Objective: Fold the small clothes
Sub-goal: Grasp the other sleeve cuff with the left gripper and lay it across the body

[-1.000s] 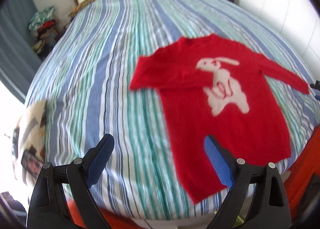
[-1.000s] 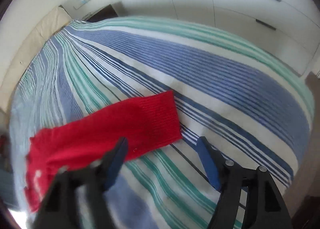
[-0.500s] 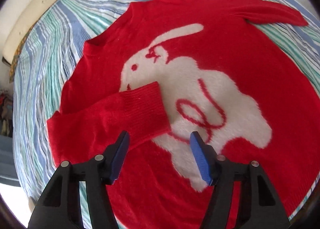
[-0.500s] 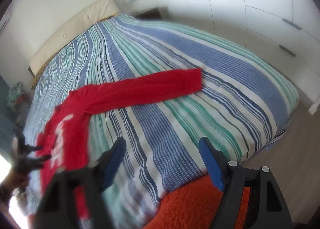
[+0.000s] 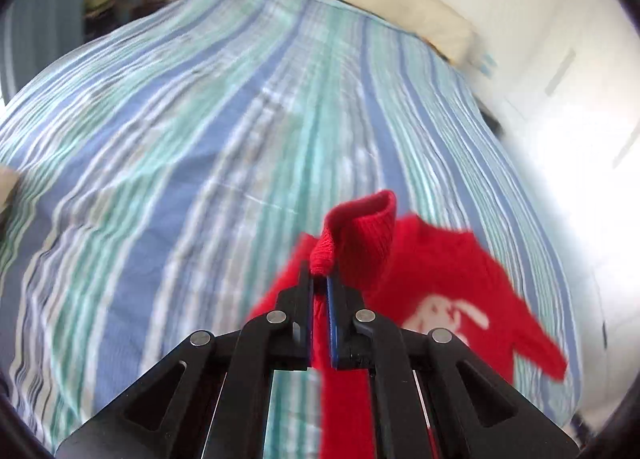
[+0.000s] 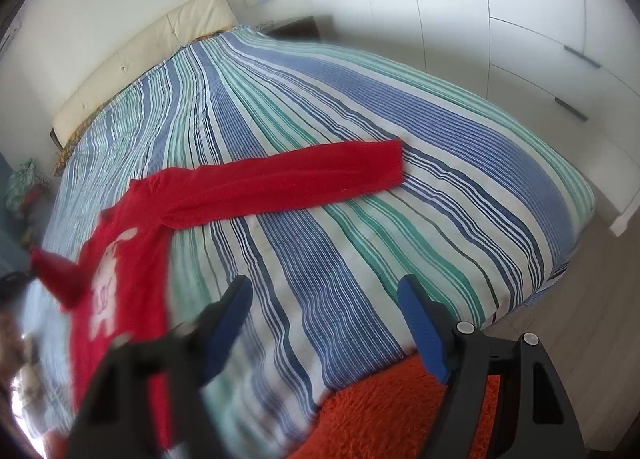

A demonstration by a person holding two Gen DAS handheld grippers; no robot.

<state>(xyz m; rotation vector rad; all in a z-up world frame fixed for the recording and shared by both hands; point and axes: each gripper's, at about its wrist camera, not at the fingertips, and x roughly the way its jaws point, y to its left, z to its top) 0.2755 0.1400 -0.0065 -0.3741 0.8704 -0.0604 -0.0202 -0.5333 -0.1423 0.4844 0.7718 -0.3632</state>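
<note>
We note a bed [image 6: 360, 107] in striped cover, cream headboard [image 6: 152, 59], white wardrobe [image 6: 520, 11], orange rug [image 6: 380, 411], pale floor [image 6: 592, 319].

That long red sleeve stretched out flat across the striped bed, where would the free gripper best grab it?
At the cuff end of the outstretched sleeve, probably. It lies flat and straight on the bedspread, its free end pointing away from the sweater's body. The open right gripper could come down from the foot of the bed and pinch the cuff's near edge. The left gripper already holds the other cuff.

Red sweater [image 6: 256, 183] (white rabbit [image 6: 106, 279]), striped bedspread [image 6: 360, 259].
</note>
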